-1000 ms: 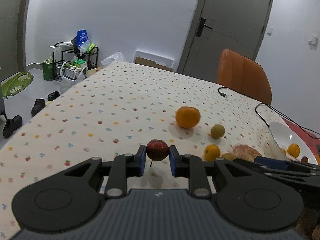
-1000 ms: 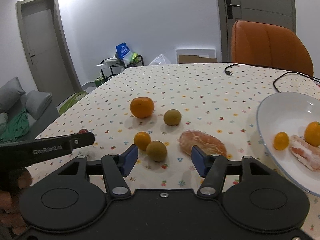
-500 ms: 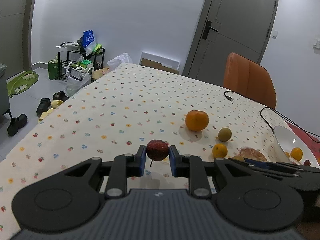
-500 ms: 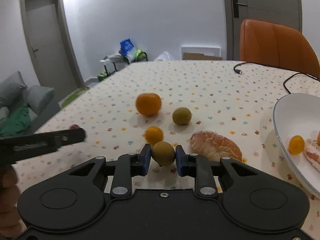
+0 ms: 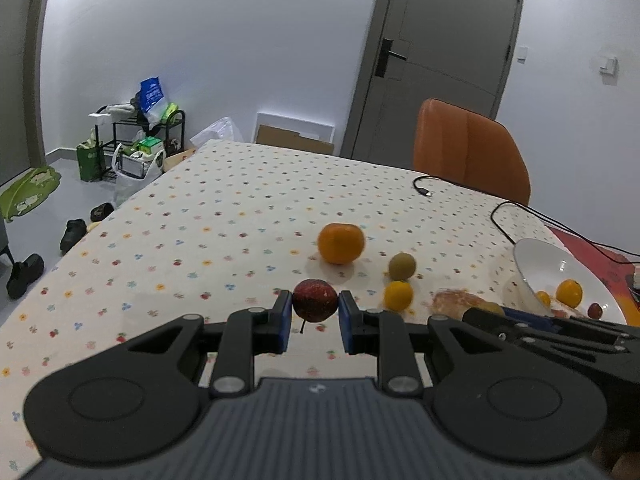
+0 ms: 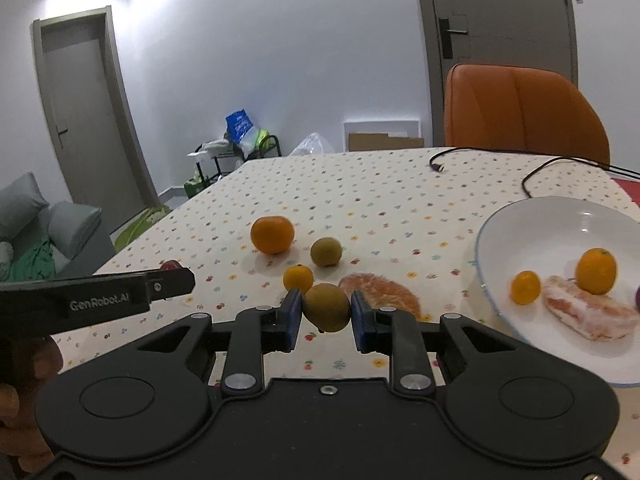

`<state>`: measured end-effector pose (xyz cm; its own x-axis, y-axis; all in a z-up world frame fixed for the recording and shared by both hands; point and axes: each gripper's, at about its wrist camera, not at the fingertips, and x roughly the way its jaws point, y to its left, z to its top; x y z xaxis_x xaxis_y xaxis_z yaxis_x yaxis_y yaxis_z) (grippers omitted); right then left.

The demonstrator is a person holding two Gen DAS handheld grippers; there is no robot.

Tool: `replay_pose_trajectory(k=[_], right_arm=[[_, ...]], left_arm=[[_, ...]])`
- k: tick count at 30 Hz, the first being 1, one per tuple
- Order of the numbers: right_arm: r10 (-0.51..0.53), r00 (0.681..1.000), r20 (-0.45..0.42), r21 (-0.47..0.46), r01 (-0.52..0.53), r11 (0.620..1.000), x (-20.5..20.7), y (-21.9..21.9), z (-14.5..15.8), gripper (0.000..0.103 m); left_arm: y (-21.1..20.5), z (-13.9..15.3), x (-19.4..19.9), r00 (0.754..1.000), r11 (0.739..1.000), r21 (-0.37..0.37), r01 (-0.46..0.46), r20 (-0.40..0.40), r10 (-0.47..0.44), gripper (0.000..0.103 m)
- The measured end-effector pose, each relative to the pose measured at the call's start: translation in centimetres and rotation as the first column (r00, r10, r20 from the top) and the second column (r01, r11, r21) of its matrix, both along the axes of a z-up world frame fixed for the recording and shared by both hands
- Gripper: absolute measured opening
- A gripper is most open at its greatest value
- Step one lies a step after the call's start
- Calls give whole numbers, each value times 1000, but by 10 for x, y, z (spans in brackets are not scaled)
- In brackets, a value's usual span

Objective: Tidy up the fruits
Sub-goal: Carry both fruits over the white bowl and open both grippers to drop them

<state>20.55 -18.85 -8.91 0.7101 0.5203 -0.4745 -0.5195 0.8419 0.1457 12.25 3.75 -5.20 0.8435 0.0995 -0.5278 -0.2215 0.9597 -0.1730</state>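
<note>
Right hand-held gripper: clamped on green-brown fruit; white bowl lies ahead-right, nearer this hand. Left hand-held gripper: clamped on dark red fruit.

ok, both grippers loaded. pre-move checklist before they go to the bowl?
1. Left gripper shut on the red fruit, seated between the pads: ok.
2. Right gripper shut on the green-brown fruit: ok.
3. White bowl has bare space for both: ok.
4. Peeled citrus piece lies between right gripper and bowl; clearance: cannot tell.
5. Black cable near the bowl's far rim, touching or not: cannot tell.
</note>
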Motion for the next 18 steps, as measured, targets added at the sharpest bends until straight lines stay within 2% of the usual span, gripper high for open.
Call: replay_pose_trajectory(k=[18], right_arm=[[-89,996,30,91,86,992,-6,-63,11,24]], left_arm=[[-59,22,8,994,992,76,98,44,-101,23]])
